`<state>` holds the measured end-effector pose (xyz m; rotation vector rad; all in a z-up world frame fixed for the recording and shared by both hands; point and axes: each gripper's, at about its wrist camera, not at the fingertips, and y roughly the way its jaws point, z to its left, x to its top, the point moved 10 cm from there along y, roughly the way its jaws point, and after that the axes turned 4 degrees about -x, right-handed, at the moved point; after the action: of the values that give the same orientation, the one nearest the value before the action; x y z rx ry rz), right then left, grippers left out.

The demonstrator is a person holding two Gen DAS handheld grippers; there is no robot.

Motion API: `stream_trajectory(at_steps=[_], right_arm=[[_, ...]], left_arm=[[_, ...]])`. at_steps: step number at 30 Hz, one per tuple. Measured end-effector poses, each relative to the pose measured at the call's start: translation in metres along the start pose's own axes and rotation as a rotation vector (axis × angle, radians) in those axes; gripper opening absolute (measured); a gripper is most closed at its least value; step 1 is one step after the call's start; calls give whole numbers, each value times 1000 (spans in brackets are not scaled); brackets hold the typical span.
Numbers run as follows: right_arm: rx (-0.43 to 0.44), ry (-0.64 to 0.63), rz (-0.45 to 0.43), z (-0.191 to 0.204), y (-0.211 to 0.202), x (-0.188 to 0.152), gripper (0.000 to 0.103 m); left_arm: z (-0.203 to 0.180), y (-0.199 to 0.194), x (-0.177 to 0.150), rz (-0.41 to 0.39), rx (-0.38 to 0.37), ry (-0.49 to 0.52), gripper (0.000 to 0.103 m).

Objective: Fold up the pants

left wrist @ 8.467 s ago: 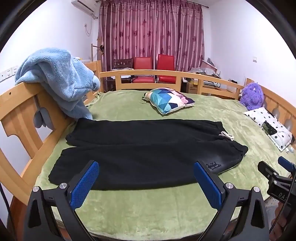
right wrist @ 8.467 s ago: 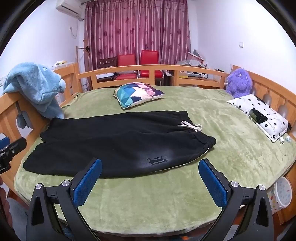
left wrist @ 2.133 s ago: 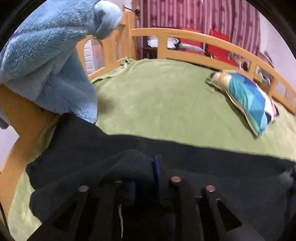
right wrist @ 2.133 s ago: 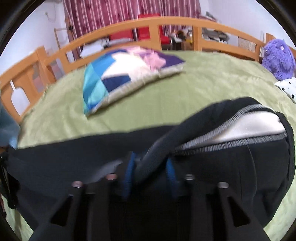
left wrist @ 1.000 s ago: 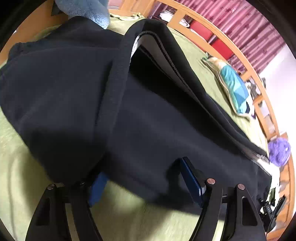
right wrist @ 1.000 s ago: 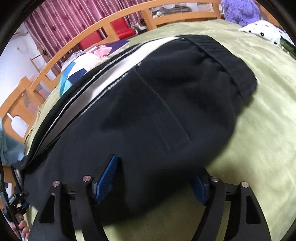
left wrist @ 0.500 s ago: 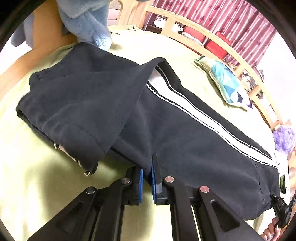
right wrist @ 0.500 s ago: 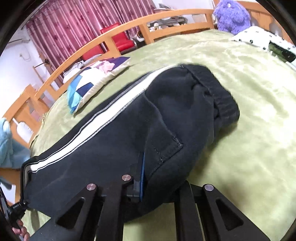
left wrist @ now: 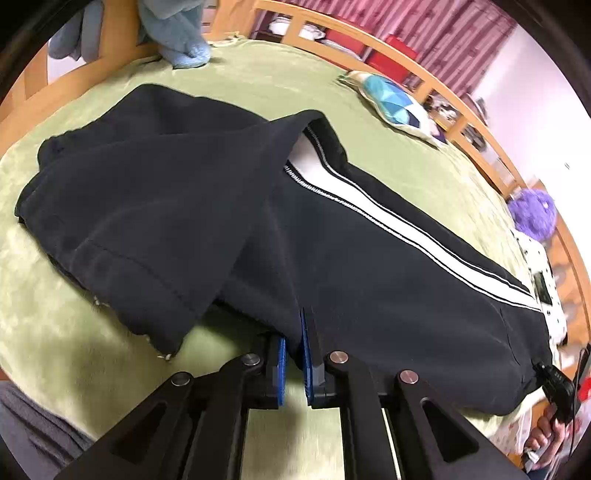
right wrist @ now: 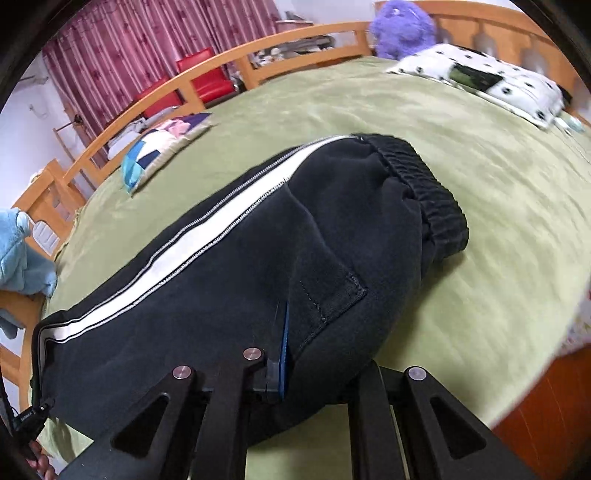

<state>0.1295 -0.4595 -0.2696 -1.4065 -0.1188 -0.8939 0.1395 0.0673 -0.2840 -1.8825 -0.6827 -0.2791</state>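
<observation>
Black fabric fills the space ahead of both tools: one pair of pants lies on the green bed, folded lengthwise so that a single white side stripe runs along the top layer. The left tool is clenched on the near edge of the pants, its two blue pads pressed together with a fold of cloth pinched between them. The right tool is likewise clamped tight on the near edge, close to a stitched pocket corner; only one blue pad shows there, the other being hidden under the cloth. Beyond the right tool, to its right, the elastic waistband sits bunched. To the left of the left tool, one trouser leg end lies turned over on top of the other. Far beyond the tools lie one patterned cushion, one spotted white pillow and one purple plush toy, with one blue fleece blanket draped over the wooden bed rail. Two red chairs stand behind the rail before the red curtain.
</observation>
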Motion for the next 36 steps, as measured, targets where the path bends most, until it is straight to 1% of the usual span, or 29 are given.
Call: stream_trajectory(at_steps=[3,4,5,6,8,10,12,14,16,18,21,22,23,24,25,27,29,31,33,36], right_arm=[[-29,-20,11,-8,-6,-13,14],[-37,-27,26,-9,-6,-18,17],[-43,-36,34,-8,-9,-24,21],[-53,-42,35,-6,-10,-27,24],[-76,-72,2,-3,-24,-32,38],[-96,-92,-43,-2,-36,-33,44],[-109,-98,-80,0,-45,-32,45],[-112,-88,-86,4,-47,-30,46],[-127,-81,-84,6,-46,-28,46],[-135,-79,-70,8,-45,-28,46],[-144,-75,-80,10,-46,-28,45],[-148,-74,-84,10,-47,-28,44],[-151,-76,-82,10,-47,-28,42],[-155,-78,-80,11,-47,-29,42],[-162,-81,-78,11,-47,-29,42],[-173,-84,-74,12,-48,-30,42],[-182,-75,-75,14,-49,-30,40],[-190,-63,-76,14,-49,-30,39],[-199,-51,-79,16,-48,-28,39],[-212,-35,-71,18,-43,-26,39]], left_arm=[[2,-8,-10,21,-13,30,14],[3,-12,-12,29,-7,45,20],[6,-17,-15,35,6,61,27],[7,-24,-15,23,27,90,31],[14,-42,-14,-23,53,136,45],[20,-58,-8,-73,78,171,56],[23,-64,-1,-86,90,205,56],[24,-63,3,-85,113,230,56],[25,-55,8,-86,138,243,56],[28,-41,9,-64,152,243,56],[35,-26,5,-58,183,258,56],[38,-21,4,-59,199,272,54],[40,-18,5,-62,212,286,39],[43,-17,7,-75,231,296,27],[44,-18,10,-82,218,301,16],[45,-24,21,-85,156,274,11],[47,-36,39,-122,148,266,10],[48,-52,65,-190,175,290,10],[51,-66,95,-257,225,306,9],[61,-73,143,-320,286,303,7]])
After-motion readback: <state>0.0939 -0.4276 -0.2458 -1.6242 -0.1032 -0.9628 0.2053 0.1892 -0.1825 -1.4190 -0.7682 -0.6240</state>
